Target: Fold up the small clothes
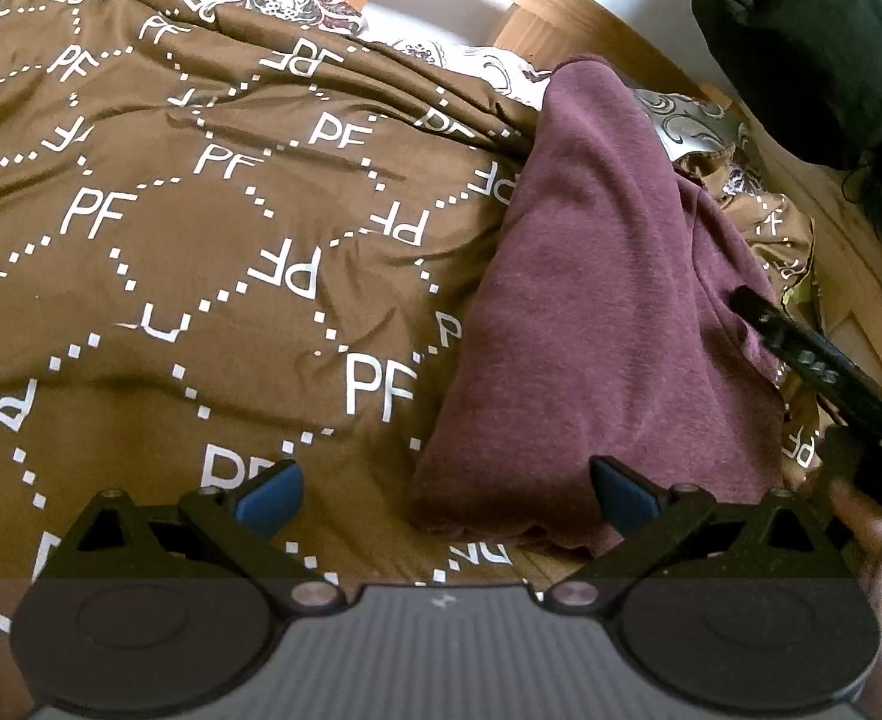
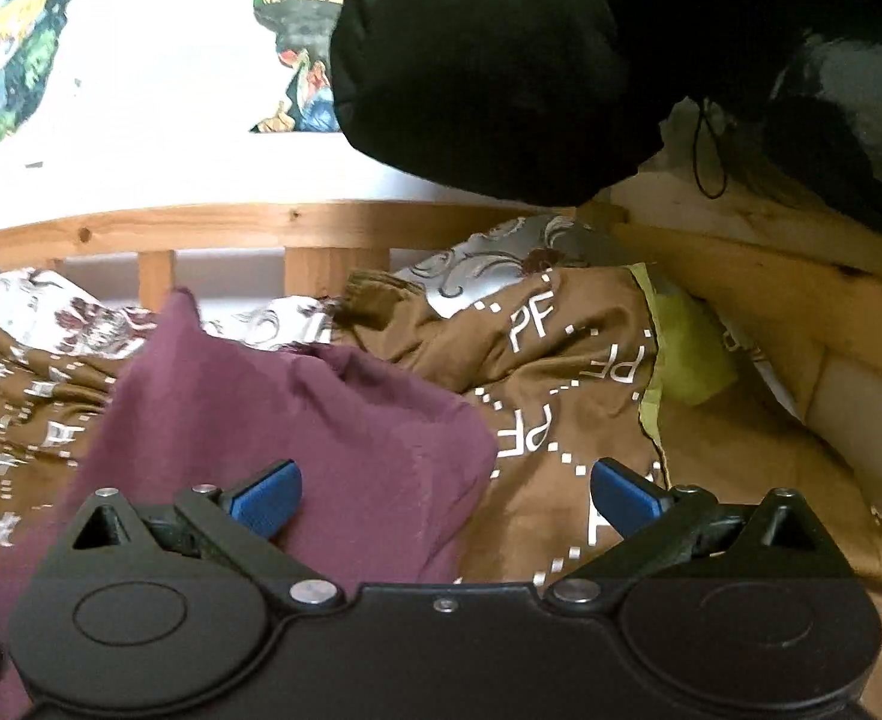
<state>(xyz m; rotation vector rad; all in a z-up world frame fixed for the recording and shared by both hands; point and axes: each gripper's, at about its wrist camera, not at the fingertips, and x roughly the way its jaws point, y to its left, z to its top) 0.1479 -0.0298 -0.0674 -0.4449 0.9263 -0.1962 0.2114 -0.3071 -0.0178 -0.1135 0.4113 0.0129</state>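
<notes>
The left gripper (image 1: 446, 495) is held wide open and empty, with the near hem of the maroon garment (image 1: 609, 300) just ahead between its fingers. The right gripper (image 2: 446, 495) is likewise spread and empty, the garment's corner lying under its left finger. One lengthwise fold appears made; cross folds seem left. Beyond, the brown duvet (image 1: 201, 210) and wooden bed rail (image 2: 201, 222) are seen.

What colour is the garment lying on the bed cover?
Maroon, a plain purplish red garment; the left wrist view shows it best.
</notes>
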